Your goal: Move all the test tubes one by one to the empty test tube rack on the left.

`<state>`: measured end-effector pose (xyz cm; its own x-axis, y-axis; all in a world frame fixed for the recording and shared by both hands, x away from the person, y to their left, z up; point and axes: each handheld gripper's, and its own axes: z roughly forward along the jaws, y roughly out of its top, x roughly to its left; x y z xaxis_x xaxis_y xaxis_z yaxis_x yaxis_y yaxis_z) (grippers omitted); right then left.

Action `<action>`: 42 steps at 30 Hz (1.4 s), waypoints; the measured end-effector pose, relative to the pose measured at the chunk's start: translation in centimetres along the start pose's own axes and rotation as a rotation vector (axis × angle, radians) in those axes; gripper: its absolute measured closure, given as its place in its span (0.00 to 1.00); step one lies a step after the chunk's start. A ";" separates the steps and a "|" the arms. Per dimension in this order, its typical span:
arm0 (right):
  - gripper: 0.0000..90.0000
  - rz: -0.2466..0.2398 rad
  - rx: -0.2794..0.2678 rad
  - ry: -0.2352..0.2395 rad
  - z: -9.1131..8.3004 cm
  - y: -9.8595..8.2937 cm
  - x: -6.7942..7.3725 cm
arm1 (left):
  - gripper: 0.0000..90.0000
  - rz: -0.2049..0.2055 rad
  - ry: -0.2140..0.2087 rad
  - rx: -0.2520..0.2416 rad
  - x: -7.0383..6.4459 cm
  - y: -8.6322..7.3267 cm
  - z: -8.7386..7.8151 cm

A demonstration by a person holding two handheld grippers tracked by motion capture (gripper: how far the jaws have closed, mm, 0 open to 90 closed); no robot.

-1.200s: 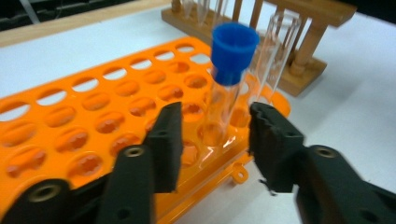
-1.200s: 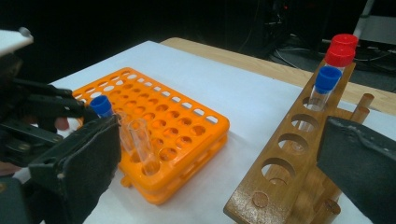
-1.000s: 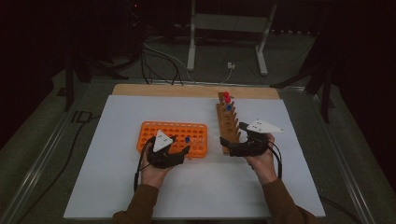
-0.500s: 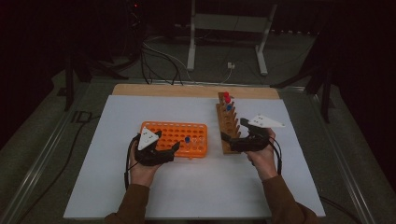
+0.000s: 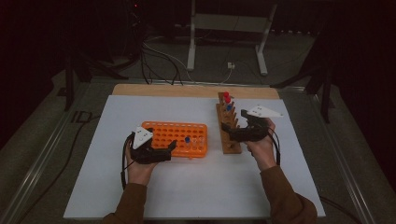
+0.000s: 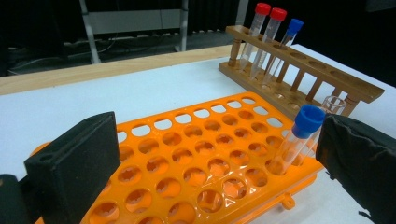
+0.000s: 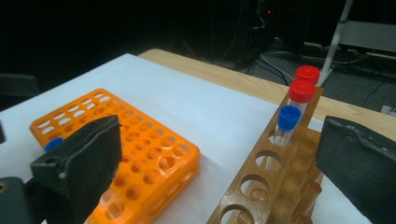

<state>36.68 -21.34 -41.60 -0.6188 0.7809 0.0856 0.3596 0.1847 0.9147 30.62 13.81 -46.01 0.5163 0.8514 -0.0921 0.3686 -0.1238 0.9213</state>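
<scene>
Orange rack (image 5: 175, 138), both grippers empty.
Left gripper (image 5: 169, 150) jaws wide at rack's near-left; right gripper (image 5: 227, 131) wide over wooden rack (image 5: 227, 140), right of it.

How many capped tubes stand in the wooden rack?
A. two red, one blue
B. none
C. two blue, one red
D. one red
A: the wooden rack holds two red-capped tubes at its far end, with one blue-capped tube next to them.

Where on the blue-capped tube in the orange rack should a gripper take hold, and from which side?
Probably just under the cap of the blue-capped tube, coming from above: it leans in the orange rack, with only its upper length free and an uncapped tube close behind.
</scene>
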 end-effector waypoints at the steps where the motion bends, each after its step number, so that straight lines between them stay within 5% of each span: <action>1: 0.01 -0.003 0.003 -0.002 0.2 0.1 0.0 | 0.00 -0.001 0.000 -0.001 0.0 0.0 0.0; 19: 0.01 0.005 0.029 -0.037 2.9 1.4 -1.1 | 0.00 -0.027 0.000 0.006 0.4 -0.2 0.1; 29: 0.10 0.036 0.057 -0.095 4.4 1.1 -2.6 | 0.00 -0.035 -0.004 0.019 0.4 -0.3 0.3; 33: 0.20 0.048 0.077 -0.116 4.9 0.8 -3.2 | 0.00 -0.041 -0.006 0.022 0.4 -0.4 0.3; 36: 0.41 0.050 0.097 -0.115 5.4 0.5 -3.5 | 0.00 -0.042 -0.010 0.024 0.4 -0.4 0.4; 42: 0.64 0.048 0.132 -0.142 6.5 -0.1 -3.8 | 0.00 -0.043 -0.017 0.025 0.3 -0.4 0.4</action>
<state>43.57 -20.46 -44.57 -0.4975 0.8652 0.0624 0.4804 0.2149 0.8503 30.97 13.93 -46.57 0.5129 0.8473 -0.1380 0.4098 -0.1004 0.9066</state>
